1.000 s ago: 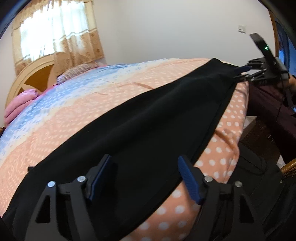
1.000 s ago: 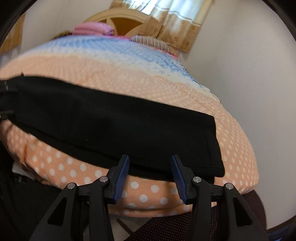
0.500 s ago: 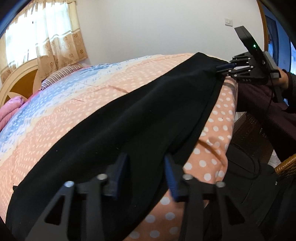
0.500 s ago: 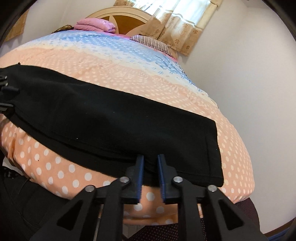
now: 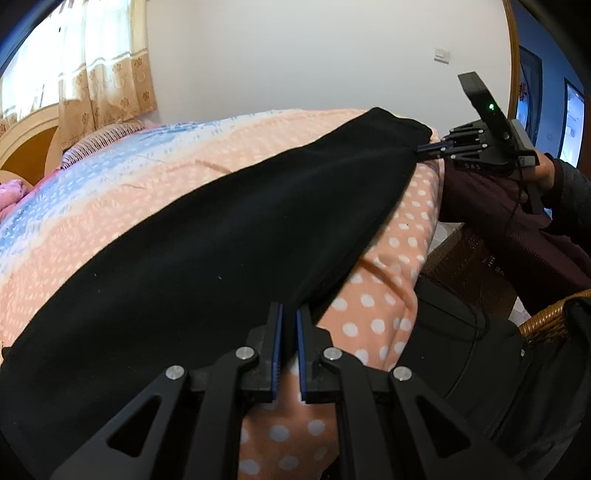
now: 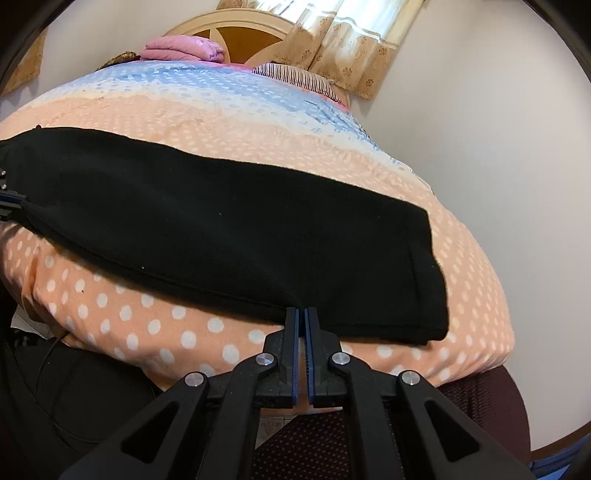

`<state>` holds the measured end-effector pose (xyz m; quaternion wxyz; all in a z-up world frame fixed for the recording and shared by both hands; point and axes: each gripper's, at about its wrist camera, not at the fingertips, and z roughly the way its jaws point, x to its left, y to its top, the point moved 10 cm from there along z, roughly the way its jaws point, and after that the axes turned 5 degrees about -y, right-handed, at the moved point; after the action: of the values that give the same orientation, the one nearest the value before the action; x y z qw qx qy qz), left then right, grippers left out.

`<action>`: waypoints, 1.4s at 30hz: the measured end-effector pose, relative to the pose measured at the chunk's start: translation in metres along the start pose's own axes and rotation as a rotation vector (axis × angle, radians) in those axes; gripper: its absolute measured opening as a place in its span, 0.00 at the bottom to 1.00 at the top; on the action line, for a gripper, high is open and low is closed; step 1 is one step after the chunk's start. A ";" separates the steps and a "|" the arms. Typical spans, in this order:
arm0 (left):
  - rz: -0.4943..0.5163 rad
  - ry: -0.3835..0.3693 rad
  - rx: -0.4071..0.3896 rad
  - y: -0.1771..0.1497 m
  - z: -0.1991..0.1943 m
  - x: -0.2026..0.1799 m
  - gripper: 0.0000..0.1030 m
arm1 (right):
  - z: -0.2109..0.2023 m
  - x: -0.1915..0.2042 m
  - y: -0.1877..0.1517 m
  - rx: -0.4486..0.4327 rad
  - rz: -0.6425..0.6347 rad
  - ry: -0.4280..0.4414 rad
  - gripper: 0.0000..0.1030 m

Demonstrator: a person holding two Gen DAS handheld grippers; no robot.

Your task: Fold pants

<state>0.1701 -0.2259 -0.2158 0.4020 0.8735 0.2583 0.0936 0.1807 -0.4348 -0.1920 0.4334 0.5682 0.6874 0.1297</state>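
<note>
Black pants [image 5: 207,258] lie folded lengthwise along the near edge of a bed, also black pants [image 6: 221,229] in the right wrist view. My left gripper [image 5: 289,312] is shut on the near edge of the pants at one end, its blue pads pinching the cloth. My right gripper [image 6: 300,314] is shut on the near hem close to the other end. In the left wrist view the right gripper [image 5: 424,149] shows at the far end of the pants, held by a hand [image 5: 545,171]. The left gripper's fingertips [image 6: 7,197] peek in at the left edge of the right wrist view.
The bedspread [image 5: 110,184] is peach with white dots, blue toward the far side. A pink folded blanket [image 6: 184,48] and a striped pillow [image 6: 295,75] lie by the wooden headboard [image 6: 236,31]. A wicker basket [image 5: 546,321] and the person's dark clothes stand beside the bed.
Both grippers went from open to shut on the near edge of the pants. The left gripper's view swung somewhat; the pants edge is now pinched and slightly lifted at both ends.
</note>
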 end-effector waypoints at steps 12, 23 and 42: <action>0.029 0.054 -0.056 -0.001 -0.035 0.002 0.73 | -0.024 -0.049 0.023 -0.073 0.312 0.216 0.57; -0.106 0.163 -0.030 -0.016 -0.019 0.051 0.76 | 0.051 -0.079 0.046 0.000 0.506 0.164 0.57; -0.214 0.458 -0.018 -0.030 -0.066 0.105 0.98 | -0.006 0.154 0.087 -0.061 0.078 0.251 0.58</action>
<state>0.2228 -0.1109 -0.1995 0.3485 0.7936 0.4325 0.2483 0.2373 -0.2673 -0.1993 0.3557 0.5605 0.7092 0.2373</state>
